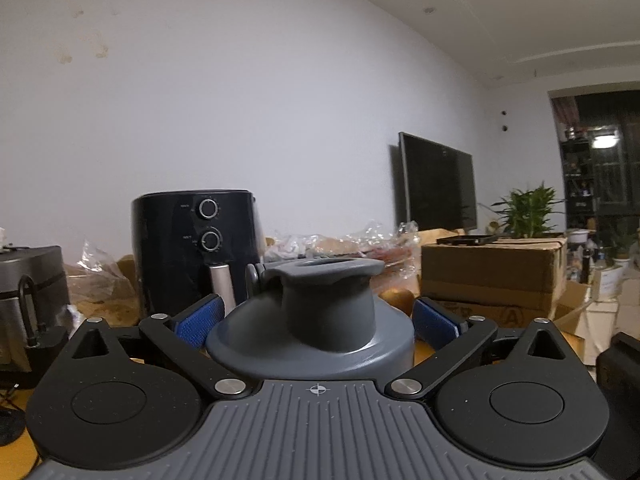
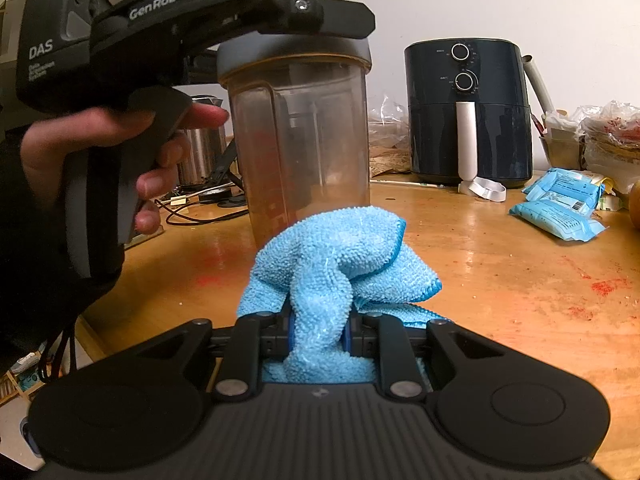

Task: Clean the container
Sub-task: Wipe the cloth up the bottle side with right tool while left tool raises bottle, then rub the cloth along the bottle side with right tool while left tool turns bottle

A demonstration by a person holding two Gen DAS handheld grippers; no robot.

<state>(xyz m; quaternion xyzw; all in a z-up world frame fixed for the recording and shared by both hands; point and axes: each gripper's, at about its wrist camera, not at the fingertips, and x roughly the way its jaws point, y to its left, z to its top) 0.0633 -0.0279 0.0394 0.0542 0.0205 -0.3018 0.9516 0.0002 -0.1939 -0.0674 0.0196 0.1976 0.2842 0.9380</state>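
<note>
The container [image 2: 304, 132] is a cloudy clear plastic cup with a grey lid [image 1: 320, 320] and stands upright. My left gripper [image 1: 318, 312] holds it at the lid, one blue pad [image 1: 200, 322] against each side; the right wrist view shows this gripper [image 2: 340, 20] level across the cup's top, with a hand [image 2: 120, 148] on its grip. My right gripper [image 2: 320, 332] is shut on a bunched light-blue microfibre cloth [image 2: 340, 264]. The cloth sits just in front of the cup's lower part and hides its base.
A wooden table [image 2: 500, 280] carries red smears and crumbs. A black air fryer [image 2: 468, 108] stands at the back by the wall, with blue packets [image 2: 560, 208] to its right. A steel kettle [image 2: 200, 152] and cables lie behind the cup. A cardboard box [image 1: 492, 272] stands to the right.
</note>
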